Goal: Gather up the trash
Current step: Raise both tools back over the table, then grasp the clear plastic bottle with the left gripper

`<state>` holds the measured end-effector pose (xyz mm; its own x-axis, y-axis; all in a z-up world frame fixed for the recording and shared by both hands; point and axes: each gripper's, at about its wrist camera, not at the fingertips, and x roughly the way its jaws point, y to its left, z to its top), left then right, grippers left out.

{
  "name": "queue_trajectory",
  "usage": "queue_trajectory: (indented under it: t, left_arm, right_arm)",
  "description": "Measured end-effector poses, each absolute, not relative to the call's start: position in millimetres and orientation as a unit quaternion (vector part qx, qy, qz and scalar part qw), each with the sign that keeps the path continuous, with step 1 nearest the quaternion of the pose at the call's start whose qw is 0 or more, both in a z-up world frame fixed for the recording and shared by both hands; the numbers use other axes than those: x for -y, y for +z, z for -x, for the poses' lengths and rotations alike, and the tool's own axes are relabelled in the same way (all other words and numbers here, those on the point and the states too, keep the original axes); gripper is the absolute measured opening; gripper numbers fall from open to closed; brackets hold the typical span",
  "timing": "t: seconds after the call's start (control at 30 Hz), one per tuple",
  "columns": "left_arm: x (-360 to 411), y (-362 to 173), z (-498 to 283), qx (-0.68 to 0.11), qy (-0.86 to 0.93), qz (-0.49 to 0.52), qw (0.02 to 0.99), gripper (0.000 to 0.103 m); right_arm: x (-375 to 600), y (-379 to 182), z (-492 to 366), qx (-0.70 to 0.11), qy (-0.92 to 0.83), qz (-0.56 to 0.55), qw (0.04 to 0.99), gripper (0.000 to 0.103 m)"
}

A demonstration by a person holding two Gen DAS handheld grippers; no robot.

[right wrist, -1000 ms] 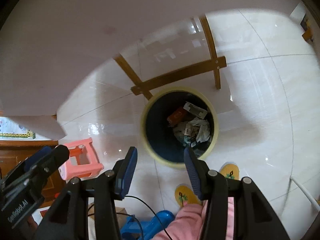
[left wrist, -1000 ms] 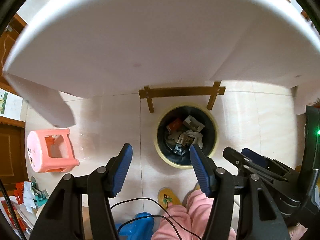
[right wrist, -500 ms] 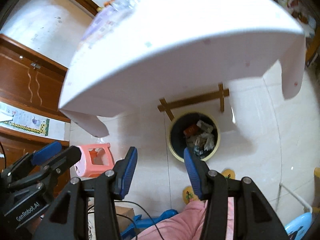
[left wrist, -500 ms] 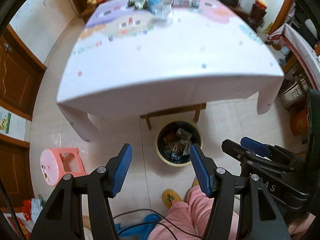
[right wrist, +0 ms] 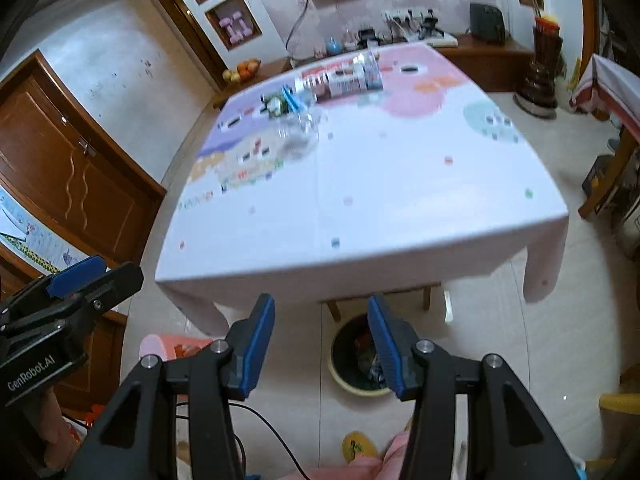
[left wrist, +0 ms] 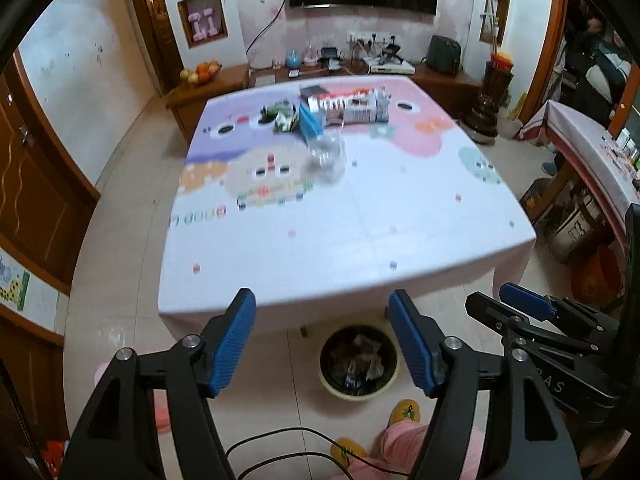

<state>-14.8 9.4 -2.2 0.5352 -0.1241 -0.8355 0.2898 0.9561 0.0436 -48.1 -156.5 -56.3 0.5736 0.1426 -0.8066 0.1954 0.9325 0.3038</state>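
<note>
— What can't you make out from here?

— The items on the table [left wrist: 348,240] are blurred: a clear plastic bottle [left wrist: 329,155], a blue box [left wrist: 310,121], a green packet [left wrist: 285,117] and a long printed carton [left wrist: 352,107], one of each, all toward the table's far end. The trash bin [left wrist: 359,364] stands on the floor at the table's near edge; its contents are a jumble I cannot count.

— And the grippers?

— Two. The left gripper [left wrist: 322,344] has its jaws spread, holding nothing. The right gripper [right wrist: 321,346] likewise, spread and empty, in front of the table and above the bin.
</note>
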Motion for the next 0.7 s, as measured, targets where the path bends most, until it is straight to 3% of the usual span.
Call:
queue_trajectory:
  t: [0.33, 0.7]
  left_arm:
    - [21.7, -5.0, -76.1, -0.478, -0.1, -0.082, 0.869, 0.069]
    - [63.9, -54.5, -247.0, -0.561, -0.049, -0.047, 0.825, 0.069]
  right_arm:
    - [199.5, -50.1, -30.4, -0.448, 0.002, -0.186, 0.875, 0.049]
    - [259.8, -90.6, -178.6, -0.515, 0.083, -0.18, 0.834, 0.049]
